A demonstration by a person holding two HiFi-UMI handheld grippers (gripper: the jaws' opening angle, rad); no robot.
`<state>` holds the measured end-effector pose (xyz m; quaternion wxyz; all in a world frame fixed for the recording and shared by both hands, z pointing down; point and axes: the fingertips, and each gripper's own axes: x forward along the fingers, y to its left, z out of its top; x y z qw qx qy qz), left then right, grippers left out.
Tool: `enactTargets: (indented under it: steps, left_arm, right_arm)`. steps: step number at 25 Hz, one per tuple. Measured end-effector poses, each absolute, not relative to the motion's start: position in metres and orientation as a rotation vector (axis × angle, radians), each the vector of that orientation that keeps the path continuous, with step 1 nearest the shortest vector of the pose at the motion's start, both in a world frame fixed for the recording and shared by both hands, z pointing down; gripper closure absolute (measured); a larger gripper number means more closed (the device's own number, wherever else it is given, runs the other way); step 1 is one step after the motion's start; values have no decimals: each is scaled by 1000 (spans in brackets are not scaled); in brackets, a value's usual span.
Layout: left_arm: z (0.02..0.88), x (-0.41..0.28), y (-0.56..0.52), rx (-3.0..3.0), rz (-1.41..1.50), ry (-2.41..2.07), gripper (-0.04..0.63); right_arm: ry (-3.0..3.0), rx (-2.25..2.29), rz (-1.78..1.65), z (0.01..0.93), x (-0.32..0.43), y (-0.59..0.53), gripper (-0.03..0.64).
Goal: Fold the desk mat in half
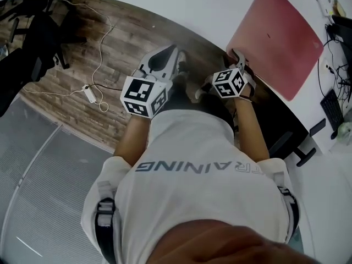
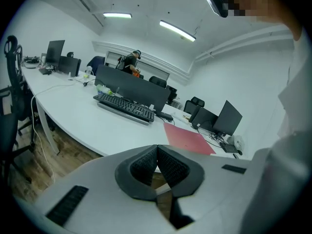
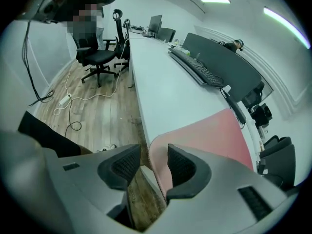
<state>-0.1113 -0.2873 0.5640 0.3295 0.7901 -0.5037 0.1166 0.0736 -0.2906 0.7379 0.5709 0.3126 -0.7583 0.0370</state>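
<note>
At the far left, the wooden floor [image 1: 82,43] is open apart from a white cable running to a power strip [image 1: 89,93]; a black office chair [image 1: 33,43] stands beyond it.

The left gripper [image 1: 171,53] is held in front of the person's body, off the curved desk edge and above the floor. Its own view shows the jaws pressed together with nothing between them.

The right gripper [image 3: 154,152] is just beside it, at the rim of the white desk [image 1: 181,4]. Its jaws stand apart, and the near corner of the red desk mat [image 1: 278,37] lies in the gap between them. The pads are not clamped on it, and a strip of floor shows between the left pad and the mat's edge.

The mat lies flat and unfolded, its near corner reaching the desk's rim and its long sides running away across the top. To the mat's left the desk top is bare and white for a long stretch. A black keyboard [image 3: 202,72] lies well beyond the mat's far end. To the right of the mat, cables and dark equipment crowd the desk.
</note>
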Motion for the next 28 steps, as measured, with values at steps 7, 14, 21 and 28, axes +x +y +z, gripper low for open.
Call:
enactTargets:
  steps: [7,14,21,28]
  left_arm:
    - [565,-110,-290,2062,288,-1299,568]
    - [563,-105,-290,2063,285,-1268,568]
    - [539,-99,-302,2136,241,-1232,568]
    - [506,-65,-321,2256,255,-1183,568]
  right_arm:
    - [-1744,746,24,737,76,-294,492]
    - [-1786,736,29,720,74,-292,573]
    - [-1815,824,95,689,77,-296,580]
    - [-1844,968,90,644,110,-311,581]
